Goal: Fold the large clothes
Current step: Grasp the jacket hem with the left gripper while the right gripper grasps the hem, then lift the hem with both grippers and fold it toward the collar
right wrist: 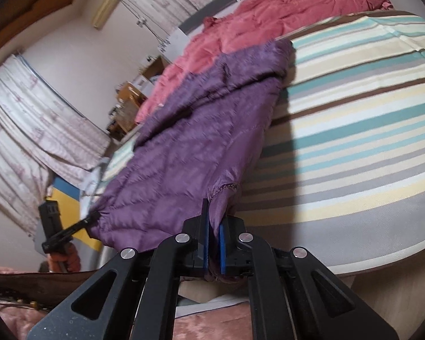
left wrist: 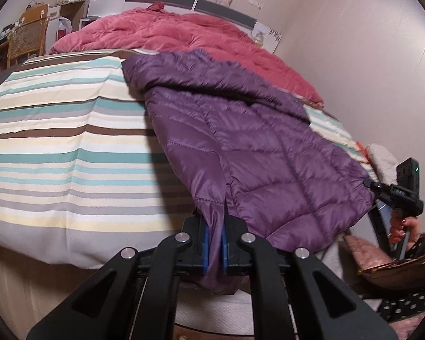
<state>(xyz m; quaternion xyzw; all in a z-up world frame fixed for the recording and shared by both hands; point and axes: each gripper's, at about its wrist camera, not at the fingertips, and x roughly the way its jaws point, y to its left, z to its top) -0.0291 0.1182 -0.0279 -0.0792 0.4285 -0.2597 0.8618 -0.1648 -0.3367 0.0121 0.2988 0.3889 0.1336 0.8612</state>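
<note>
A purple quilted down jacket (left wrist: 240, 141) lies stretched across the striped bed cover (left wrist: 56, 141), its near end hanging past the bed's front edge. My left gripper (left wrist: 215, 243) is shut on a corner of the jacket's hem. My right gripper (right wrist: 212, 249) is shut on the other hem corner of the jacket (right wrist: 184, 147). Each gripper shows in the other's view: the right one (left wrist: 368, 182) pinches the hem at the far right, the left one (right wrist: 95, 215) pinches it at the far left. The hem is held taut between them.
A pink-red quilt (left wrist: 184, 34) lies bunched at the head of the bed. A wicker chair (left wrist: 28, 36) and shelves stand at the back left. Curtains (right wrist: 28, 119) and a wall close in the room. A pink cushion (left wrist: 362, 252) lies low at the right.
</note>
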